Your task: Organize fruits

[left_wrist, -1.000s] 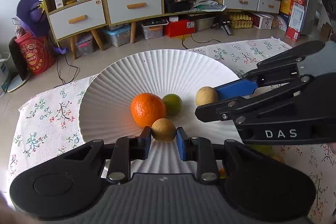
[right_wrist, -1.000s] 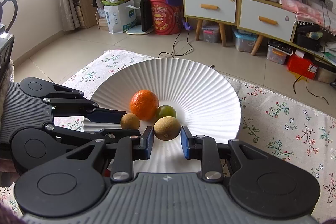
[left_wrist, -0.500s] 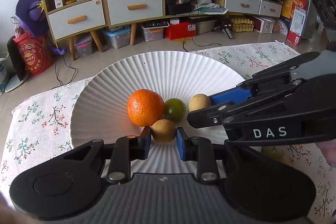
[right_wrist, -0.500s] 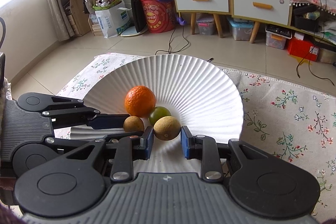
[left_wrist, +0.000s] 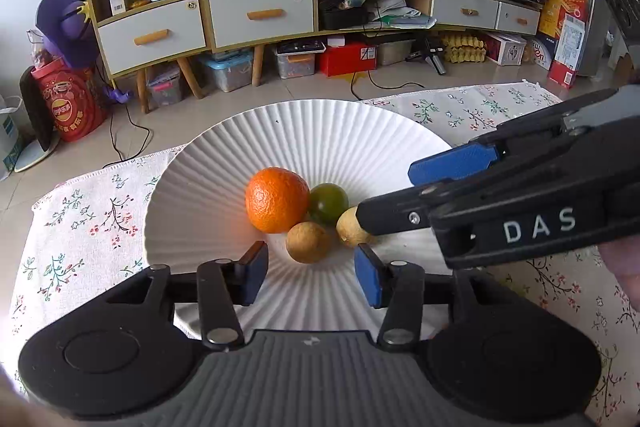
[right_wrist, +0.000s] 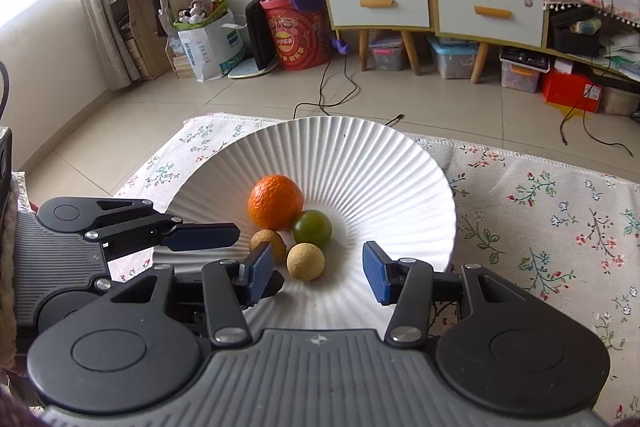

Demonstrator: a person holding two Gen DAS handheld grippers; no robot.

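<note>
Releasing: both grippers' fingers are opening, the left gripper (left_wrist: 310,269) around one brown fruit (left_wrist: 308,242), the right gripper (right_wrist: 316,273) around another (right_wrist: 306,261), both resting in the white bowl (left_wrist: 360,143) beside the orange (left_wrist: 276,199). Next, probably, backing away without nudging them.

Floral cloth (right_wrist: 552,211) bears white plate (right_wrist: 392,163).

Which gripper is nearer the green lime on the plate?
Right. The right gripper sits just before the green lime; the left gripper is farther, across a brown fruit.
</note>
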